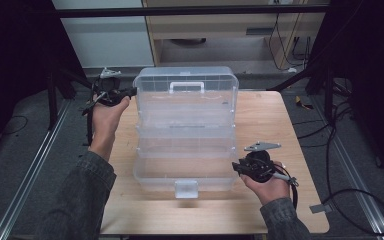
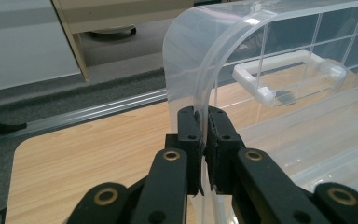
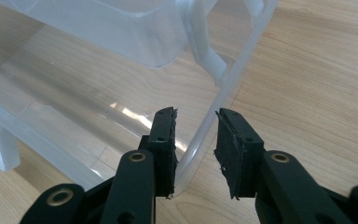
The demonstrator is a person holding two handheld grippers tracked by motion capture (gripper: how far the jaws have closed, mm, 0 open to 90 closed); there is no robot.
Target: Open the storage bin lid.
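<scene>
Right hand-held gripper (image 3: 196,154) astride clear box (image 1: 185,125) rim; no legible markings.

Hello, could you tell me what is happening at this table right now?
A person is working on a clear plastic storage box that lies opened out on a wooden table, with a gripper in each hand. The left gripper is shut on the edge of the far lid part, near the white handle. The right gripper sits at the box's near right corner, its jaws on either side of the rim; the pads do not seem to press on it.
</scene>
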